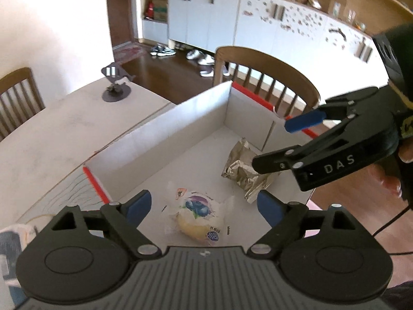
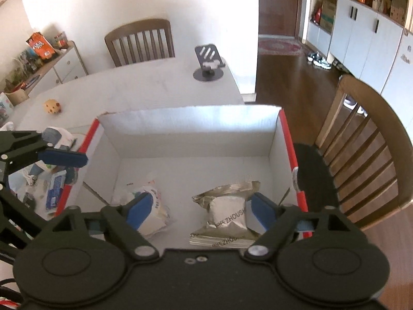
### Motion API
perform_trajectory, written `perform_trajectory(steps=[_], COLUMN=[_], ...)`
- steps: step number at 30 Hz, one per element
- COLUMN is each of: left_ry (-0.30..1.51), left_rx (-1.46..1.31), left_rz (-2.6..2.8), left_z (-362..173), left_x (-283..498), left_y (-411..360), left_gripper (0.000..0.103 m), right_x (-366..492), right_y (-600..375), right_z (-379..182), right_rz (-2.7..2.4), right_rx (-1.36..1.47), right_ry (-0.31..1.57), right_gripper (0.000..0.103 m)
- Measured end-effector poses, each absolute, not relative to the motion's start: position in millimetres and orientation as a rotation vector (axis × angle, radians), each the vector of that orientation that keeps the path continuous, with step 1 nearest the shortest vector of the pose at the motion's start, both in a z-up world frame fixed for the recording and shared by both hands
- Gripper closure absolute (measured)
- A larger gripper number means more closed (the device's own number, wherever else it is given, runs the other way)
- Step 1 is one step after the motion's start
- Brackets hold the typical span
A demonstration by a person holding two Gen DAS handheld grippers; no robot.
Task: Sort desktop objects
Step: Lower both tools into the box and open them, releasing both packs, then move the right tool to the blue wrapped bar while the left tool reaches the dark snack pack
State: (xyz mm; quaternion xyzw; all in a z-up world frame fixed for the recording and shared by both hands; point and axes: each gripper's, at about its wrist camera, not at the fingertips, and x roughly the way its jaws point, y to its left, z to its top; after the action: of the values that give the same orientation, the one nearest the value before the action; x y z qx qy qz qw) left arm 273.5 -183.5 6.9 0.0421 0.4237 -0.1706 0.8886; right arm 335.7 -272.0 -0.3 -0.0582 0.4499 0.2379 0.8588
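White cardboard formed the box (image 2: 196, 131), red along its rims, which was seen on the worktop (image 1: 51, 134) under both claws. The left claw (image 1: 204, 206) was held open and empty above the box's near edge, with a blueberry-printed bun packet (image 1: 196, 217) lying on the box floor right between and below its blue pads. The right claw (image 2: 198, 209) was likewise spread wide and gripped nothing; a silver foil packet (image 2: 227, 211) lay on the box floor below it, close to its right pad, and the bun packet (image 2: 152, 211) was partly hidden behind its left pad. Left of the right claw, outside the box, a few small packets (image 2: 54, 188) and a toy (image 2: 53, 106) were seen. Beyond the box, a phone stand (image 2: 209, 62) was seen at the worktop's far edge.
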Motion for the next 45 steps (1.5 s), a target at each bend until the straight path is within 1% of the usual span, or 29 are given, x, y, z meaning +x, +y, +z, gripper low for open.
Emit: perform_trajectory(steps=[1,2,4,9,16,20,29,45], left_ry=[0.876,0.872,0.862,0.842,0.81,0.8,0.771,0.747], left_rx=[0.076,0.067,0.044,-0.004,-0.011,-0.009,-0.005,-0.031], left_rz=[-0.349,-0.338,-0.321,-0.312,-0.302,-0.304,-0.31,-0.221], left_z=[8.3,9.0,10.7,16.0,25.7,28.1,35.4,32.4], left_x=[271.2,268.8,263.3,248.8,223.8,207.3,166.6,102.1], left_y=[-181.4,-179.6,-175.1,-165.3,-150.7,-136.7,-90.6,8.7], left_gripper=[0.013,0.008,0.0,0.0,0.0,0.0,0.0,0.0], right_x=[334.2,332.8,329.2,321.6,303.5,290.4,254.7,204.7], right_y=[-272.3,-272.1,-272.4,-271.0,-258.3,-246.8,-208.6,-105.7], right_z=[2.3,4.1,8.0,15.3,24.8,27.0,31.2,33.1], right_rz=[0.503,0.507,0.509,0.511,0.472,0.471,0.449,0.505], right_rx=[-0.116,-0.111,-0.104,-0.088,-0.107,-0.103,-0.088,-0.123], right_ry=[0.941,0.939,0.928,0.904,0.881,0.886,0.88,0.862], right_gripper=[0.016,0.016,0.012,0.011,0.008,0.008,0.008,0.008])
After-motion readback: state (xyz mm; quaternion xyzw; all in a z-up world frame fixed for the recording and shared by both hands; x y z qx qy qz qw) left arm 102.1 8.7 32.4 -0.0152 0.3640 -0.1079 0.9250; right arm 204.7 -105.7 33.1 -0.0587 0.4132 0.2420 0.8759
